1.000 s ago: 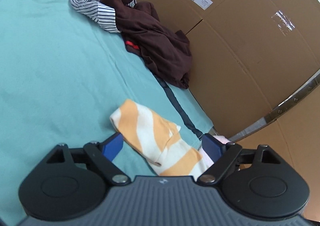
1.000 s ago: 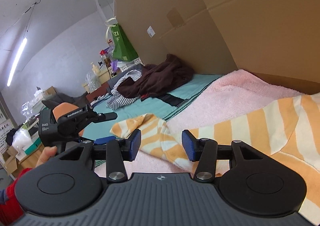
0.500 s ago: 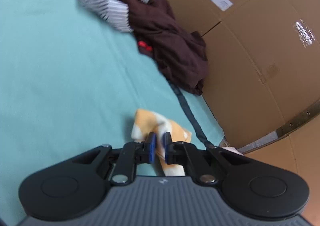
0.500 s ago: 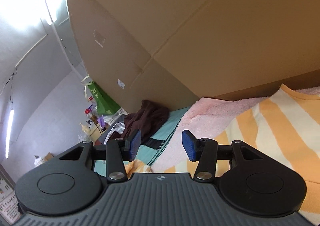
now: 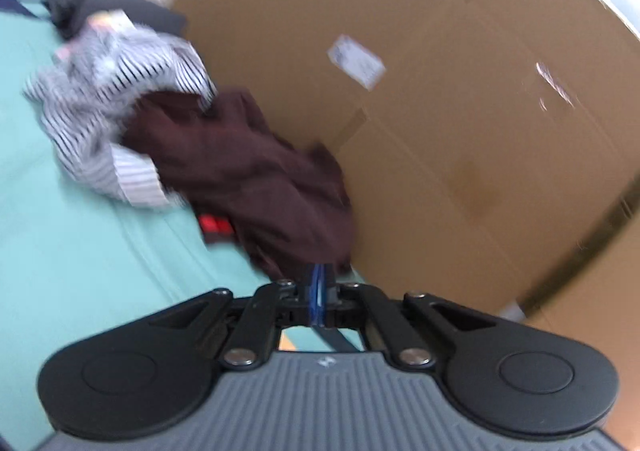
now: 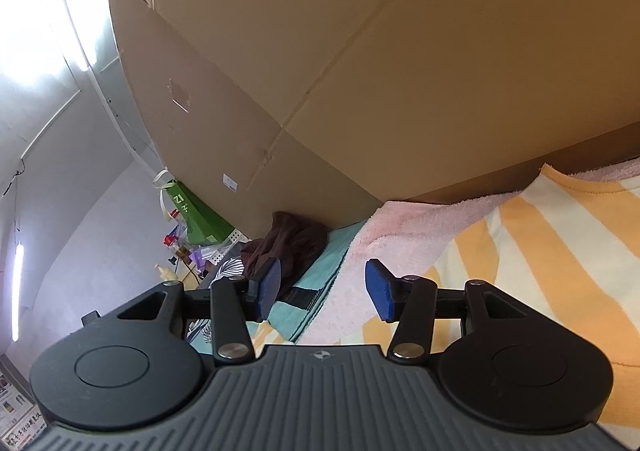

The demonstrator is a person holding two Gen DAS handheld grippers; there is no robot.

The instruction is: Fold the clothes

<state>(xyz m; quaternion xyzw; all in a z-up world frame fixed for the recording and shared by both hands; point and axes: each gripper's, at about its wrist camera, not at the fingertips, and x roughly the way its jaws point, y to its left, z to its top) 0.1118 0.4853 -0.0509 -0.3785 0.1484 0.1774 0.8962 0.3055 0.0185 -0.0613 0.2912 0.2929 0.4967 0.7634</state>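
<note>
Left wrist view: showing the left gripper (image 5: 319, 291) clenching fully, blue pads pressing flat together, too blurred for telling whether any cloth is being pinched between them. Pointing toward a crumpled dark brown garment (image 5: 248, 179) lying at the far edge of the teal sheet (image 5: 80, 251), touching the tall brown cardboard wall (image 5: 440, 131) and overlapping a rumpled black-and-white striped shirt (image 5: 112, 99). Right wrist view: showing the right gripper (image 6: 324, 289) standing released, jaws half apart and gripping nothing, hovering over a fluffy pink towel (image 6: 400, 227). Lying spread on that towel, at the sheet's edge by the cardboard, an orange-and-cream striped garment (image 6: 540, 251).
</note>
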